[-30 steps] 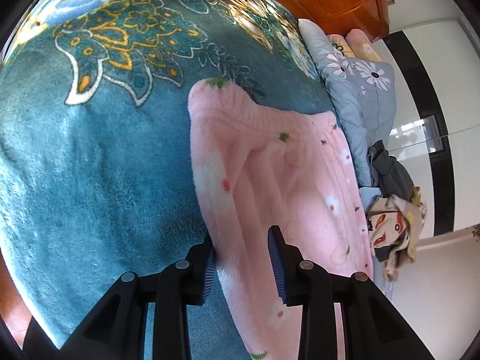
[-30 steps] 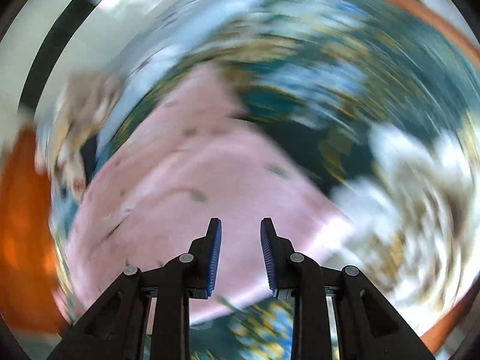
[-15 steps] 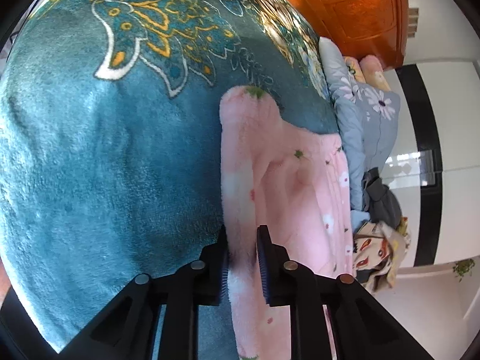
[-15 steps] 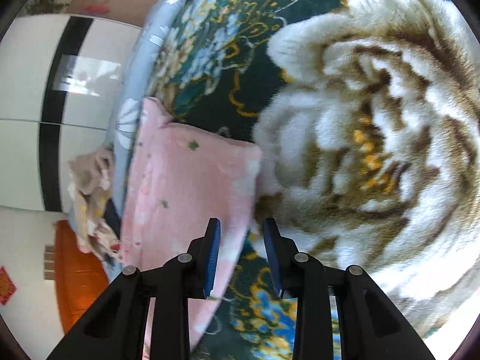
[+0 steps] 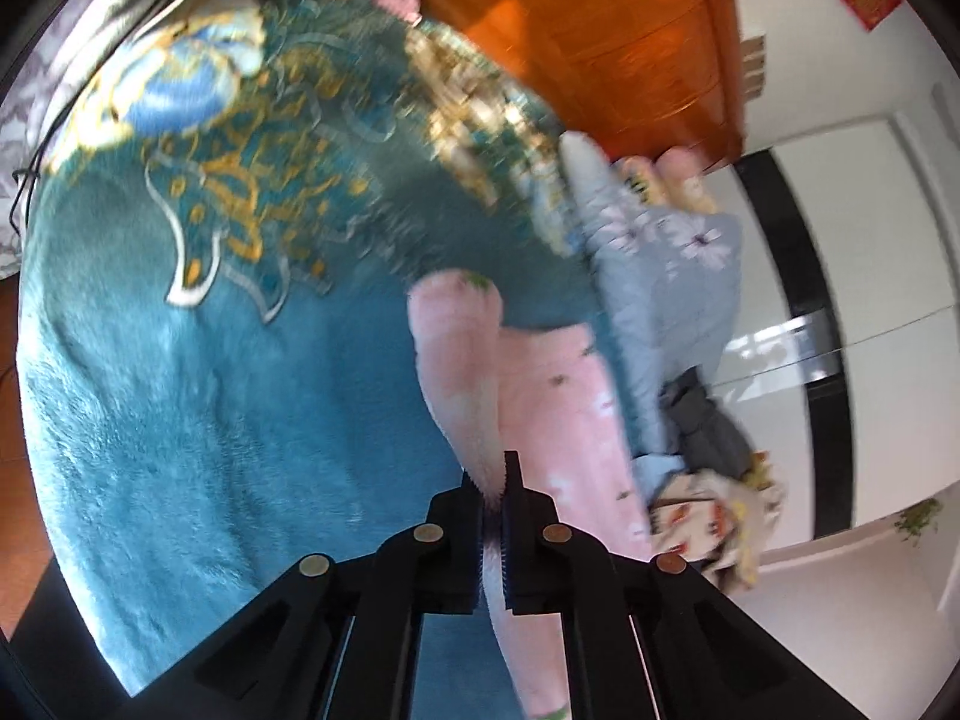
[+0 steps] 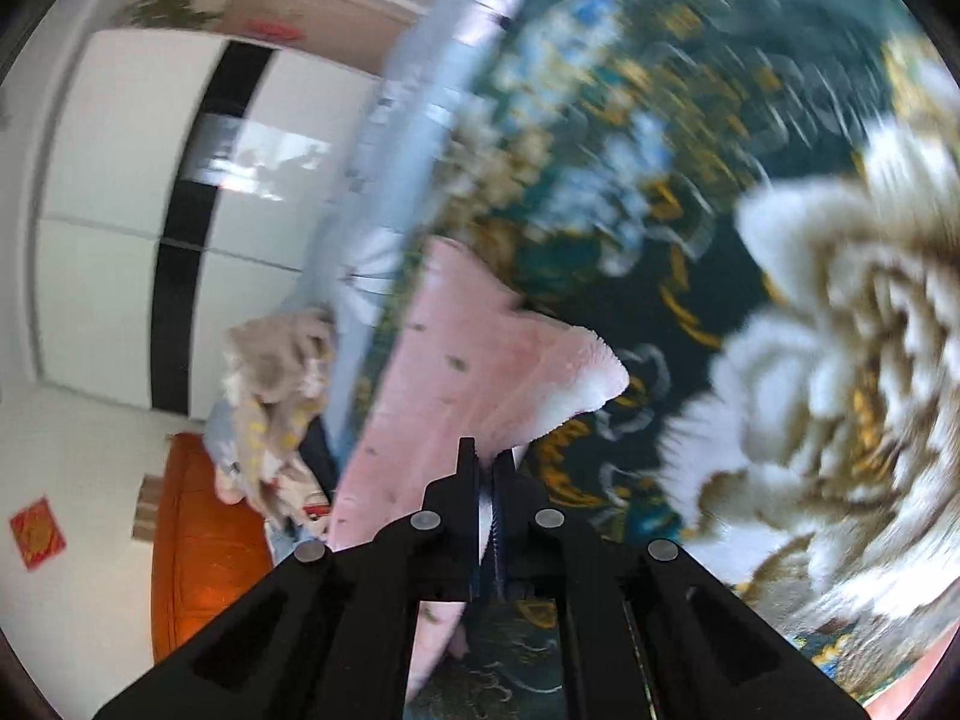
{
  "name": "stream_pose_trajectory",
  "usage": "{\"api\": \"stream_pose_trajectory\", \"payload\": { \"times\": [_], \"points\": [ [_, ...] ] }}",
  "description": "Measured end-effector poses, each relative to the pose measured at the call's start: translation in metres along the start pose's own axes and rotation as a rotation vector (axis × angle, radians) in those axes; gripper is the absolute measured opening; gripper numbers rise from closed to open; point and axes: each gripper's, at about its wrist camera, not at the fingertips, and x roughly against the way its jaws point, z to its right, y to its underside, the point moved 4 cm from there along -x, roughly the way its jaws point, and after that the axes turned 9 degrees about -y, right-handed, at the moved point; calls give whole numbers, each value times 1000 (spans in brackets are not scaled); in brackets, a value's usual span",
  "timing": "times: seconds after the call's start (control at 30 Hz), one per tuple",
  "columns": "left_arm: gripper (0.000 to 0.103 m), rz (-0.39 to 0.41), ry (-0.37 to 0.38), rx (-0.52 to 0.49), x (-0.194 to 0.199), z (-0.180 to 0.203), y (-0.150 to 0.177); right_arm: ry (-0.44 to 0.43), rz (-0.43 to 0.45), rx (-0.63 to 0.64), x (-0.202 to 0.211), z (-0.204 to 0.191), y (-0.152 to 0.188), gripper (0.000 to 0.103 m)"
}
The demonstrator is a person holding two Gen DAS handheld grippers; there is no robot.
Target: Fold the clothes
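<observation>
With both sets of jaws clenched on pink fleece, I have the garment pinned at two points along its near edge. My left gripper (image 5: 493,501) grasps the fluffy rim of the pink garment (image 5: 540,396), and from there the cloth runs away toward twelve o'clock, ending in a rounded lobe with a green mark. My right gripper (image 6: 487,483) holds a corner of the same garment, whose body stretches off toward eleven o'clock while a loose flap curls out at one o'clock. It lies on the teal floral blanket (image 5: 180,390) — long axis pointing away from me. I judge the fold must carry this held edge forward along that axis — neither hand looks nearer.
</observation>
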Motion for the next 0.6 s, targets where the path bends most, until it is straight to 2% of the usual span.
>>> {"api": "stream_pose_trajectory", "payload": {
  "times": [0.1,0.23,0.4,0.47,0.6],
  "points": [
    [4,7,1,-35,10,8,-5,-53,12,-3,8,-7,1,3],
    [4,-11,7,-41,10,23,-8,-112,10,-33,-9,-13,-8,3],
    [4,1,-10,-73,5,48,-4,-92,-32,15,-36,-20,-17,3],
    [4,0,-23,-68,1,51,-5,-111,-24,-15,-39,-15,-22,3],
    [4,-29,7,-6,-3,59,-15,-166,-5,-20,-39,-20,-39,3]
  ]
}}
